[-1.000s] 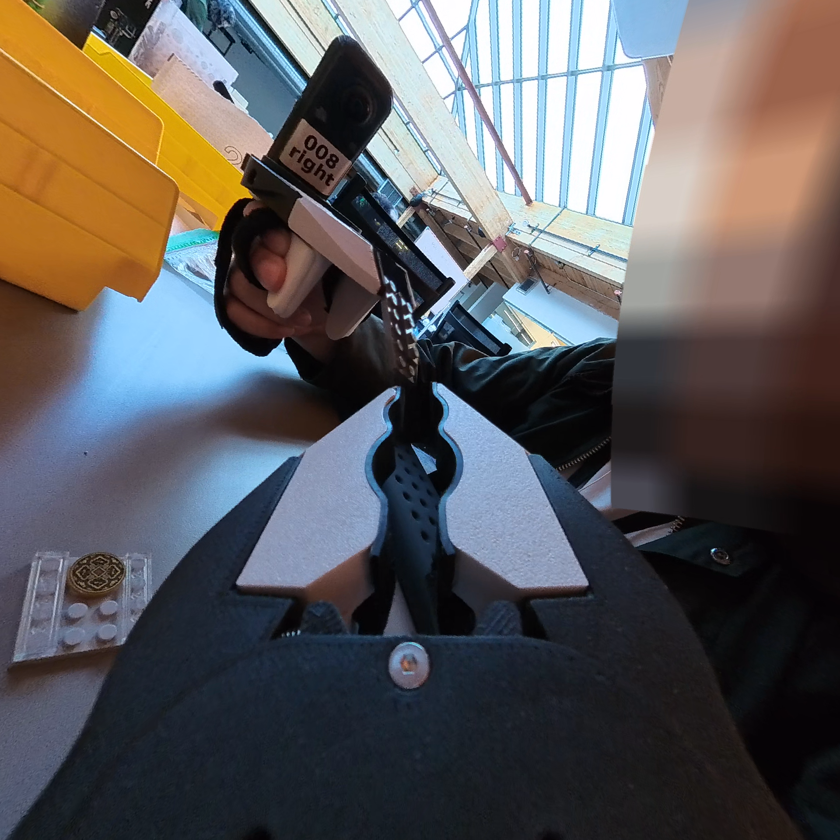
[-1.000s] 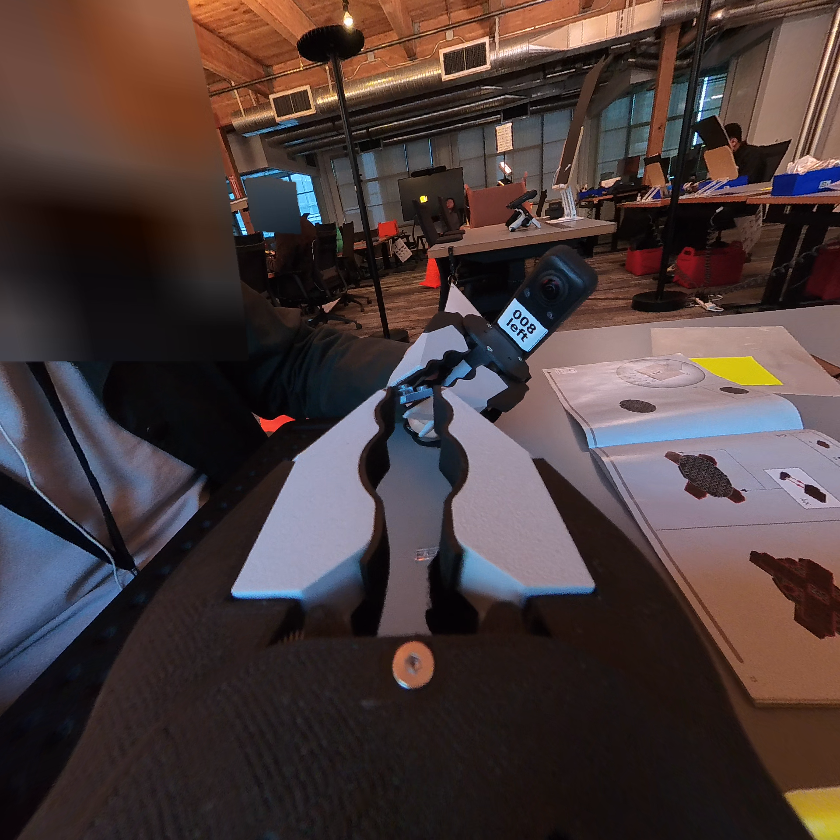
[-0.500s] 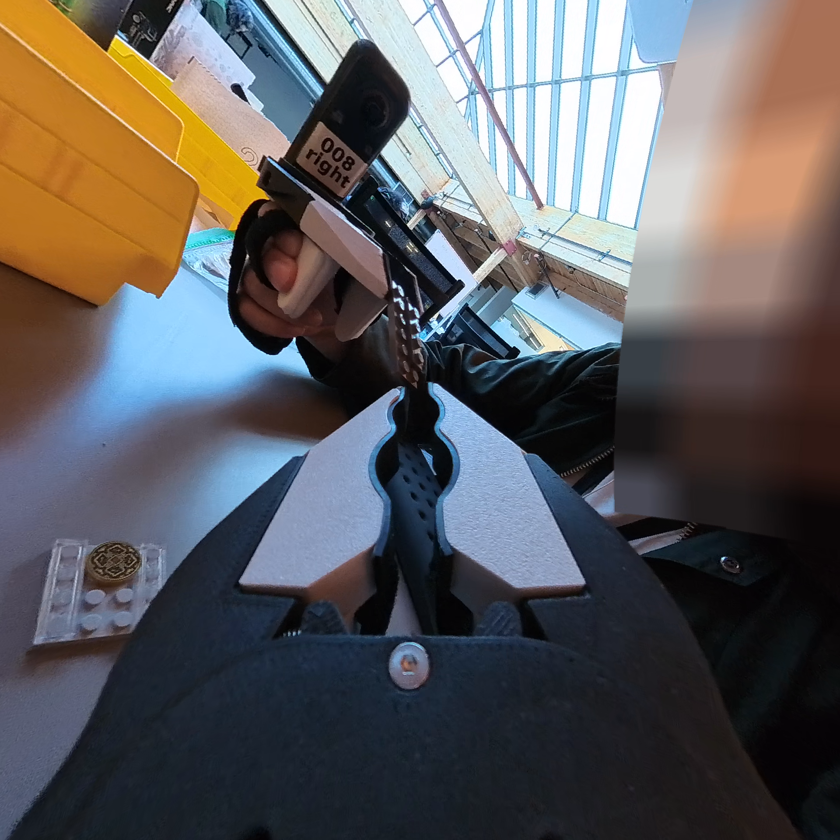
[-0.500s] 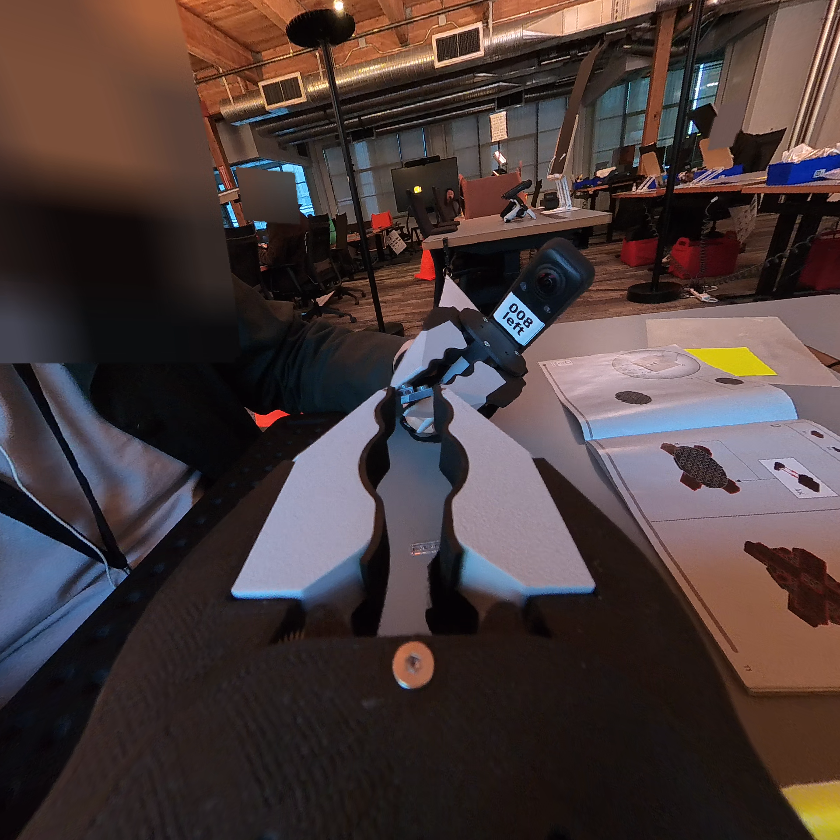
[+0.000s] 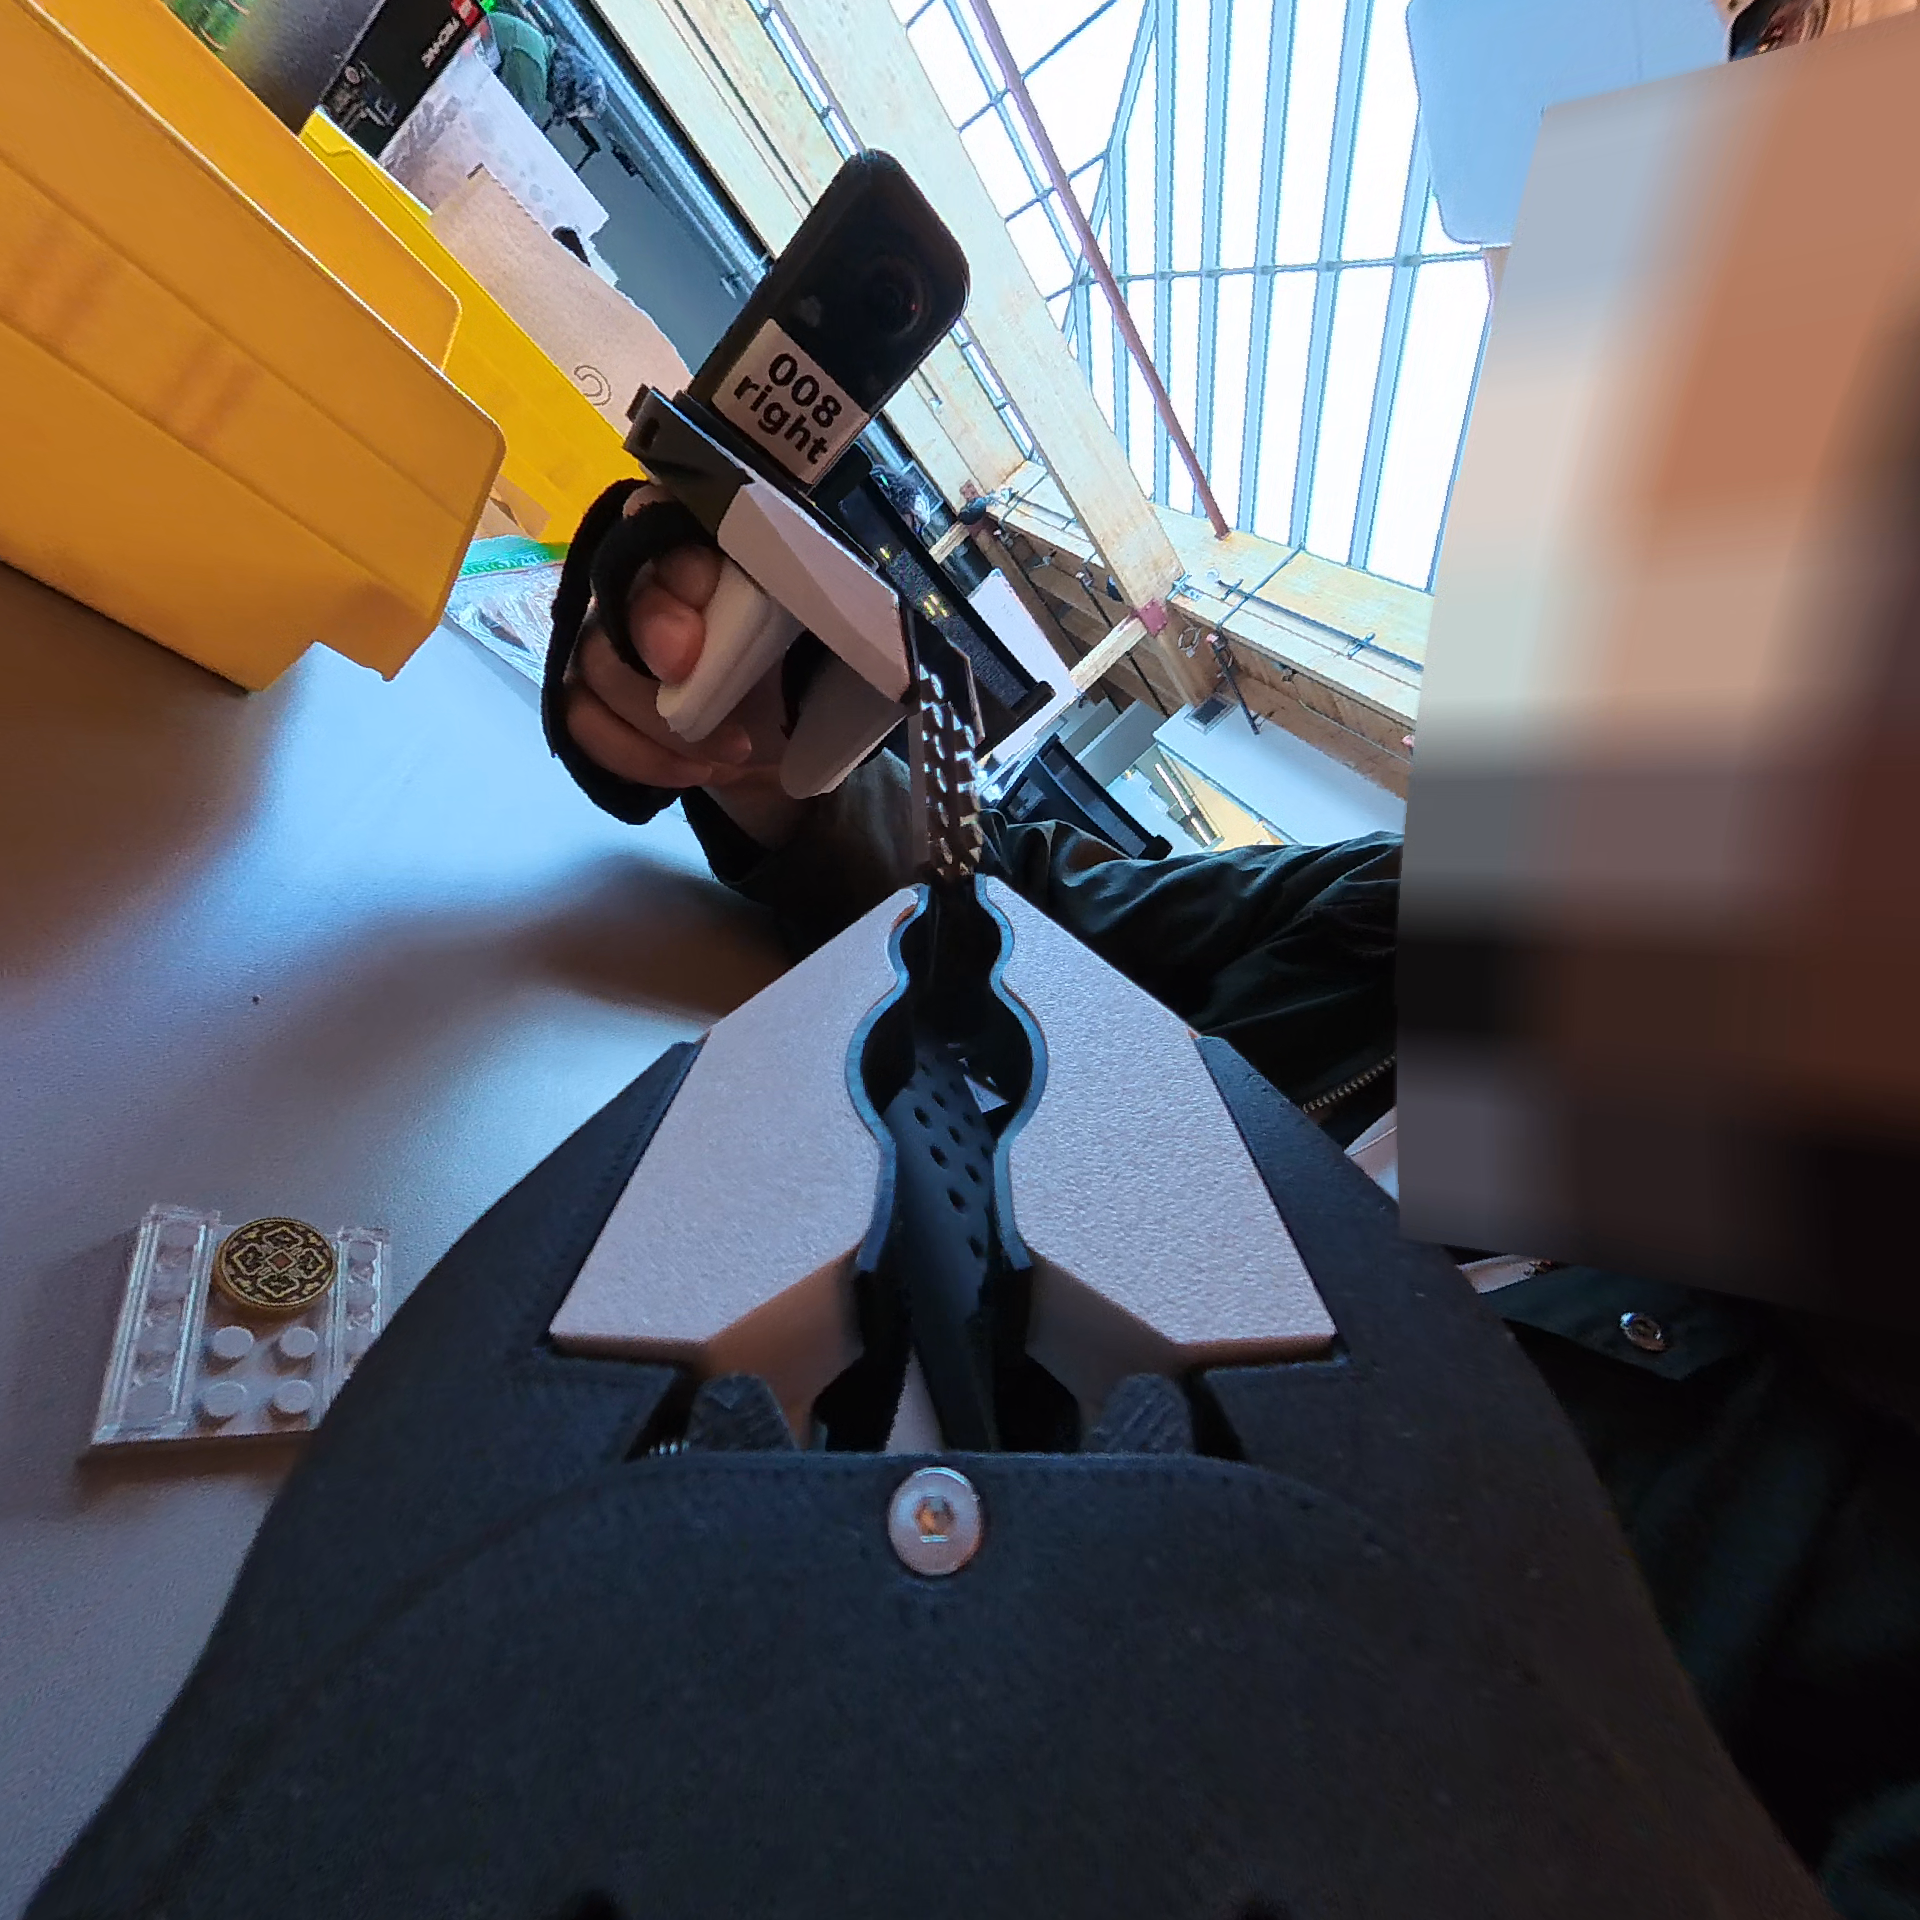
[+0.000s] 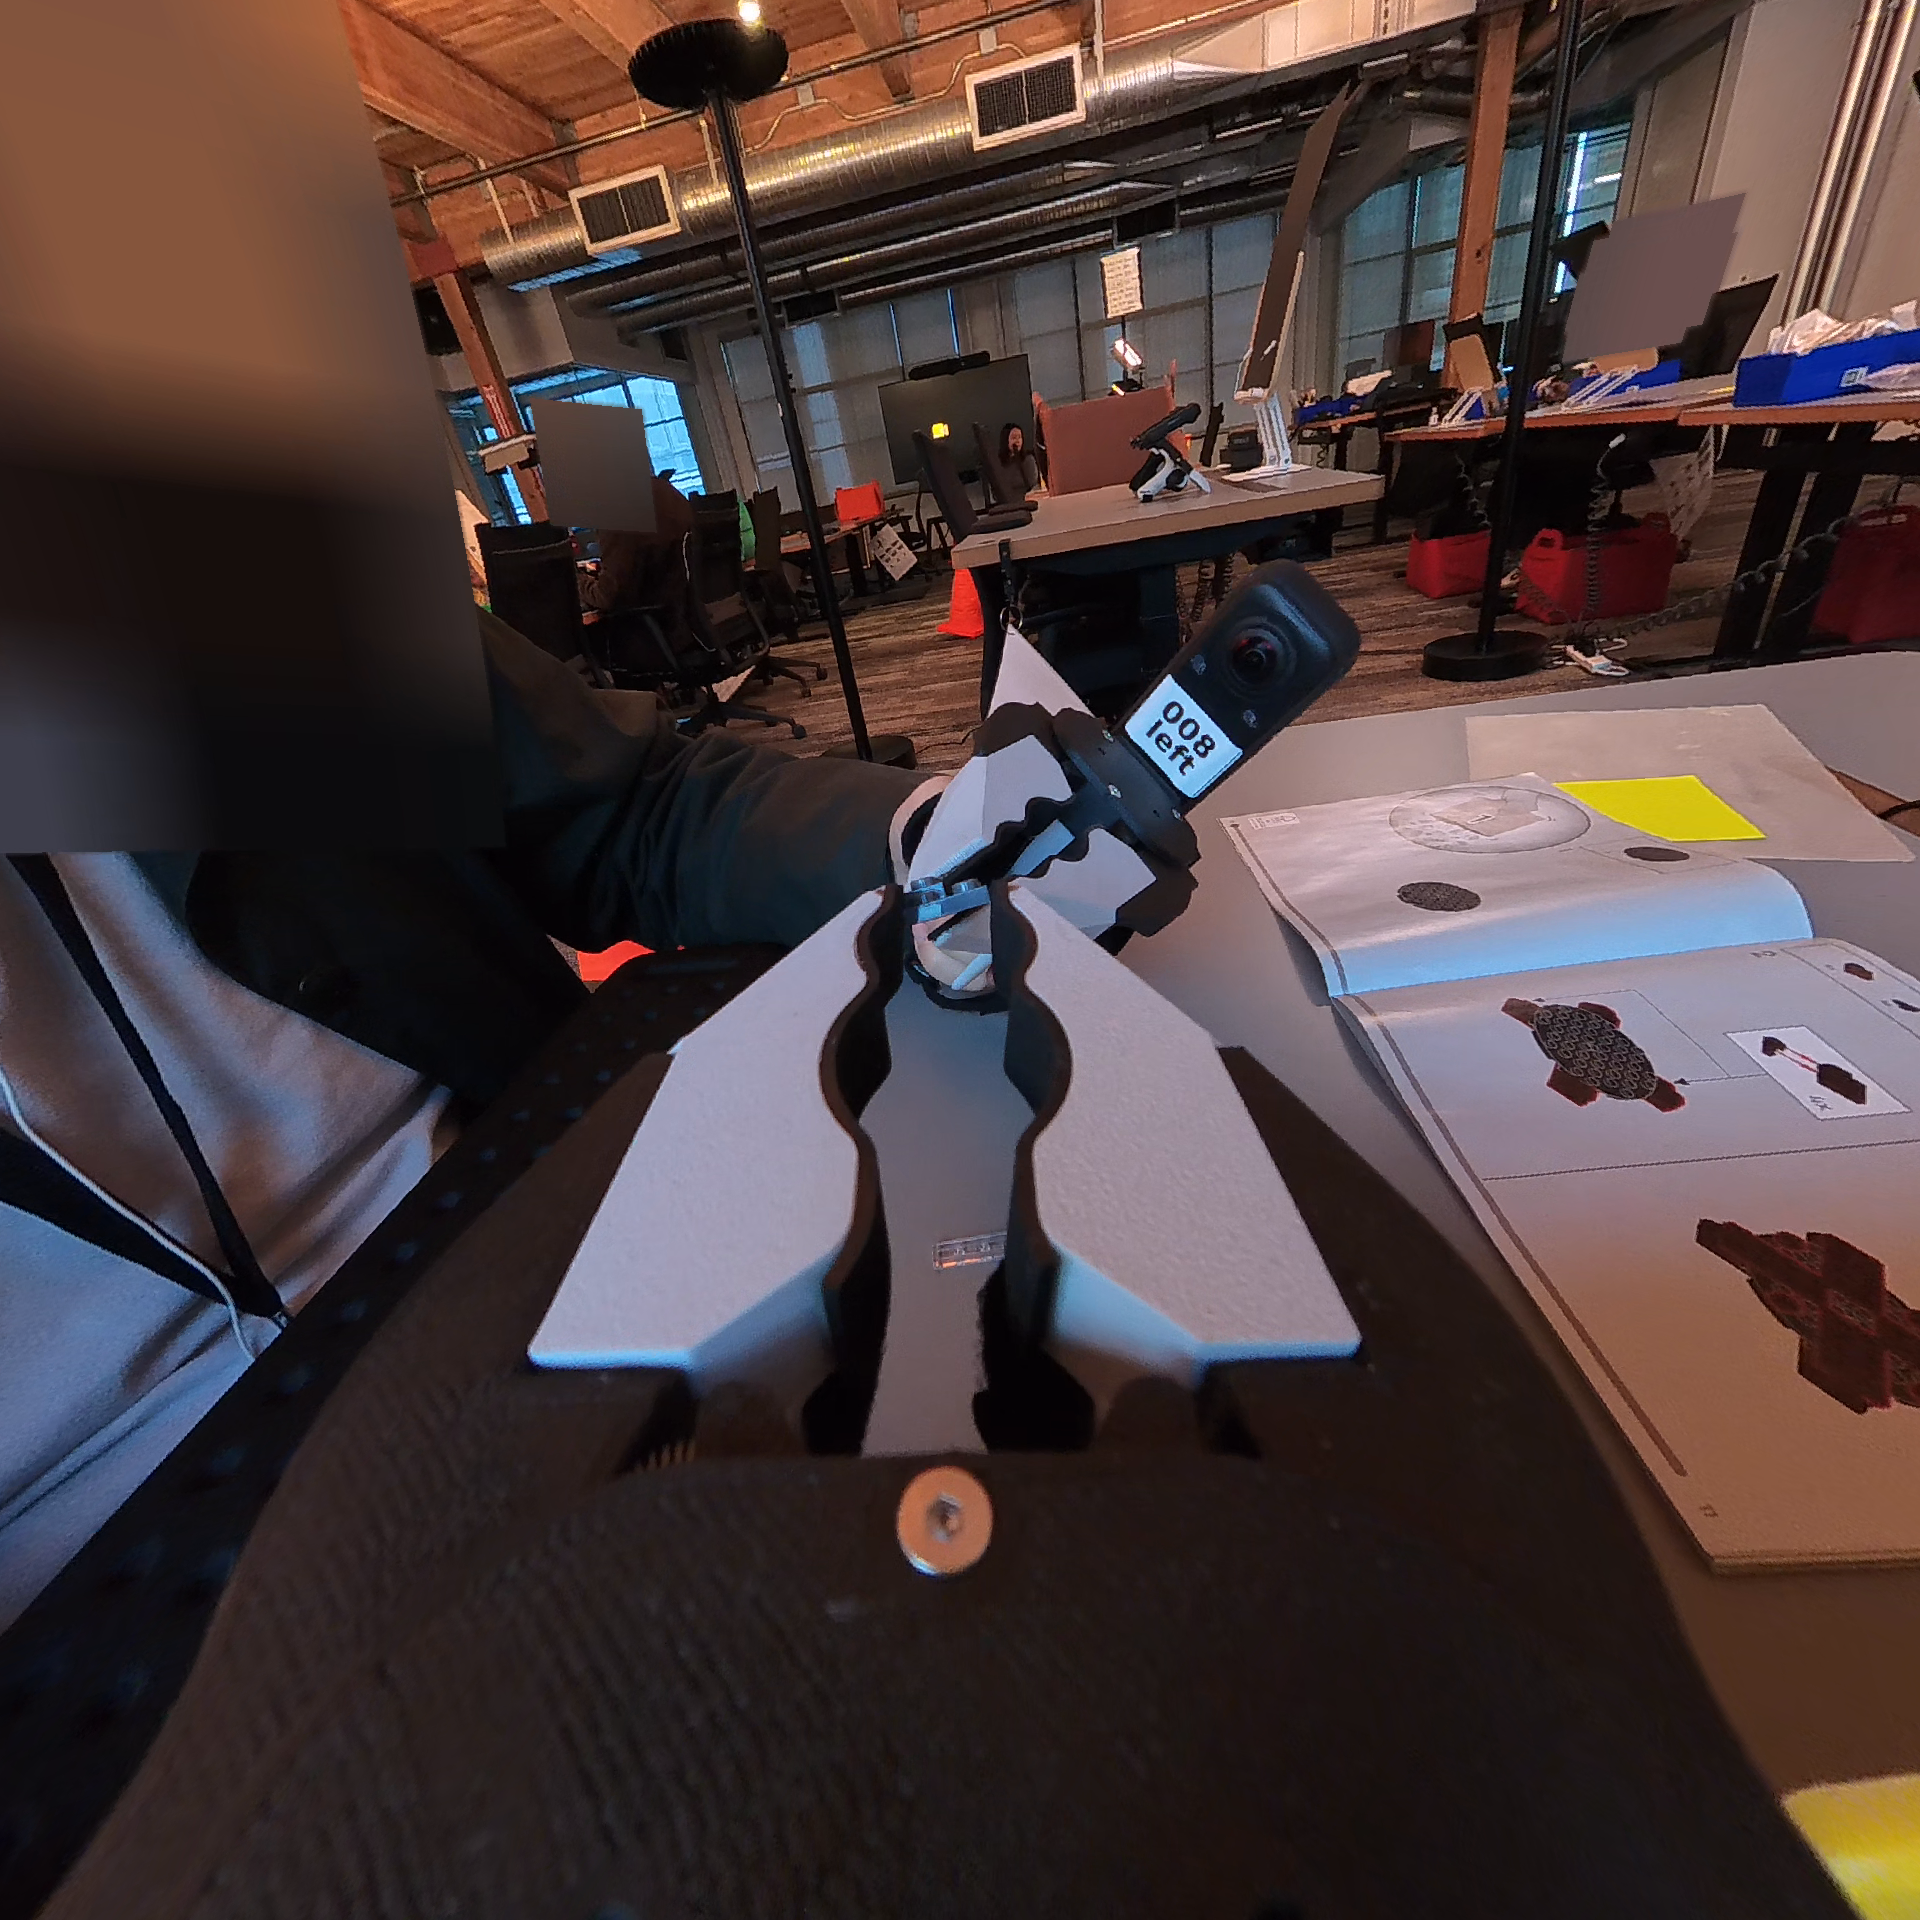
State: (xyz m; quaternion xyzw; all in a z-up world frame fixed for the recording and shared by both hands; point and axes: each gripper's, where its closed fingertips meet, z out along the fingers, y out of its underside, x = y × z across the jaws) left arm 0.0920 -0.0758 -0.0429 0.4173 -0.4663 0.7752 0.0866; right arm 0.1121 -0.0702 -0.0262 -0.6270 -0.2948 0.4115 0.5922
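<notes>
My left gripper [image 5: 945, 896] and right gripper [image 6: 940, 904] meet tip to tip above the grey table [image 5: 260, 935]. A thin dark studded plate [image 5: 943, 774] spans between them. In the left wrist view it runs from the right gripper's fingers [image 5: 831, 613] down into my left fingertips, which are shut on its edge. In the right wrist view the plate [image 6: 940, 896] is edge-on between my right fingertips, with the left gripper [image 6: 1039, 831] just beyond. A gloved hand [image 5: 644, 675] holds the right gripper.
A clear studded plate [image 5: 166, 1382] carrying a round gold patterned tile [image 5: 275, 1260] lies on the table at the left. Yellow bins [image 5: 208, 416] stand behind it. An open instruction booklet [image 6: 1558, 1091] and a yellow note [image 6: 1657, 805] lie to the right. A small clear piece [image 6: 966, 1252] lies under the right fingers.
Both grippers have drifted slightly while joined on the plate. The right gripper sits a little further right in the left wrist view. Neither grip has changed.
</notes>
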